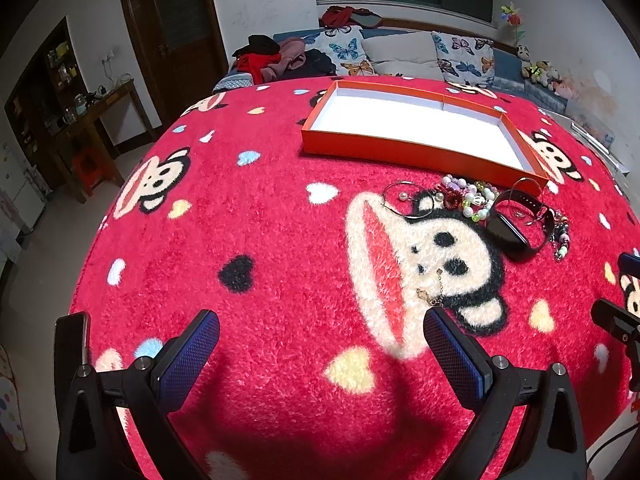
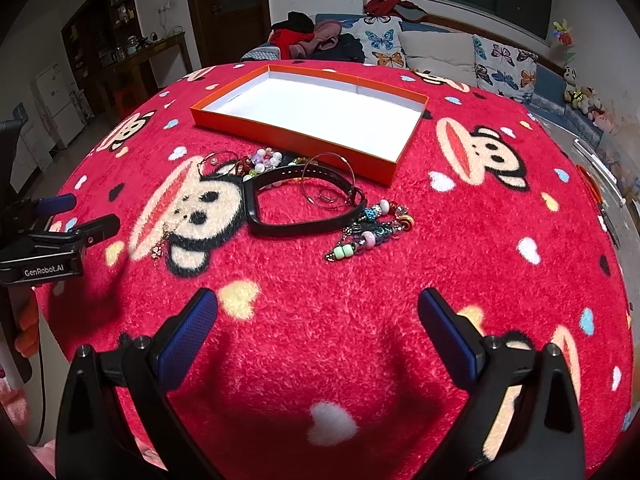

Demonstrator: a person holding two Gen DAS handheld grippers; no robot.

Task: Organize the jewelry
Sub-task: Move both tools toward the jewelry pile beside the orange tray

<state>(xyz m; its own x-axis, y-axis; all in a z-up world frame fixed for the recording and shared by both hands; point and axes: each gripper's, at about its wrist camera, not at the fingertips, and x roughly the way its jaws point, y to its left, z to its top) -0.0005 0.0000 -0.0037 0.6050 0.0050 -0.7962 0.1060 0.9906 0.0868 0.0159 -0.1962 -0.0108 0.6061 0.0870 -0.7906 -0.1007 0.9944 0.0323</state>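
An empty orange box (image 1: 404,148) (image 2: 292,134) with a white inside lies at the far side of the red plush blanket. In front of it lies a jewelry pile: a black smartwatch (image 1: 516,232) (image 2: 296,228), pearl and coloured bead bracelets (image 1: 468,196) (image 2: 264,160), thin wire bangles (image 1: 406,200) (image 2: 328,180), a beaded charm bracelet (image 2: 372,228) (image 1: 562,236) and a gold chain (image 1: 434,290) (image 2: 162,240). My left gripper (image 1: 320,344) is open and empty, near the gold chain. My right gripper (image 2: 318,328) is open and empty, short of the charm bracelet.
The red cartoon-monkey blanket (image 1: 248,216) covers the table. The left gripper shows at the left edge of the right wrist view (image 2: 60,224). A sofa with butterfly cushions (image 1: 400,56) and clothes stands behind. A phone (image 1: 70,344) lies at the near left edge.
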